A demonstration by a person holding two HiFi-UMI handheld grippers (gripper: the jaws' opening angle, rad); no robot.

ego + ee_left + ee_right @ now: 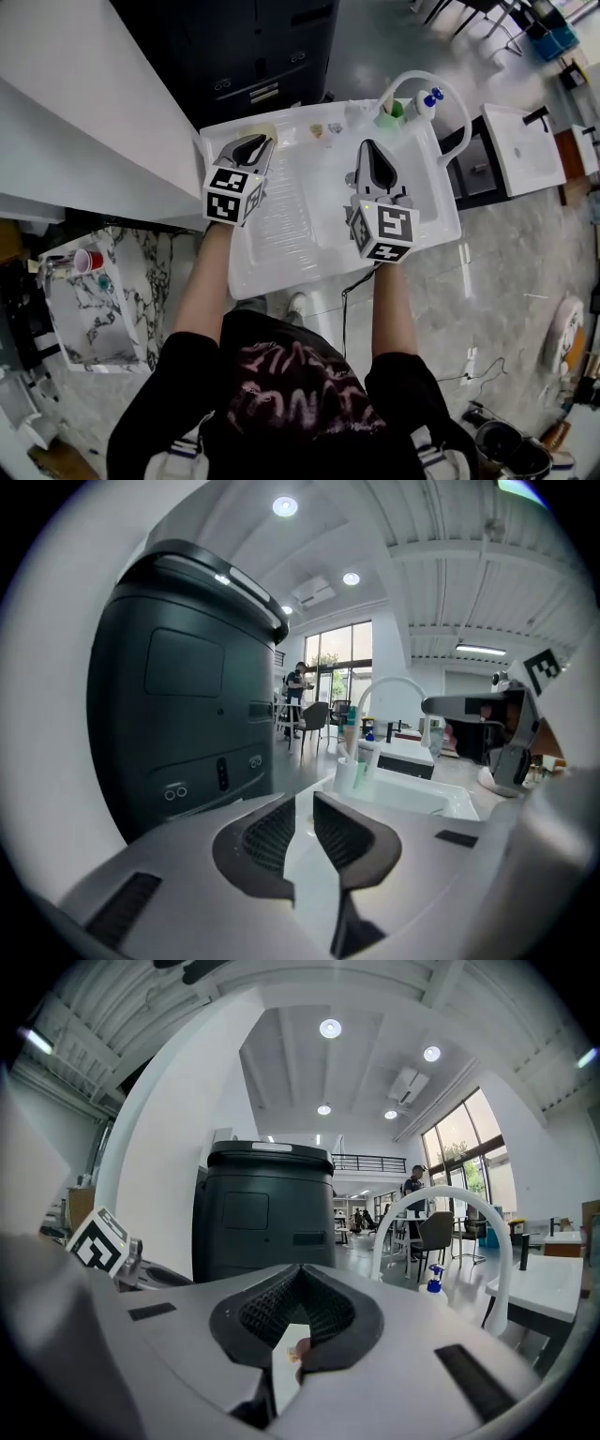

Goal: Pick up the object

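The left gripper [302, 808] hangs over the white basin's [300, 230] far left corner, jaws a narrow slit apart and empty. The right gripper [300, 1274], mid-basin, has its tips pressed together. A small tan object [317, 131], probably the one to lift, lies untouched on the far rim. A green cup [394, 112], a blue-capped bottle [433, 97] and an arched white hose [412, 75] stand to its right.
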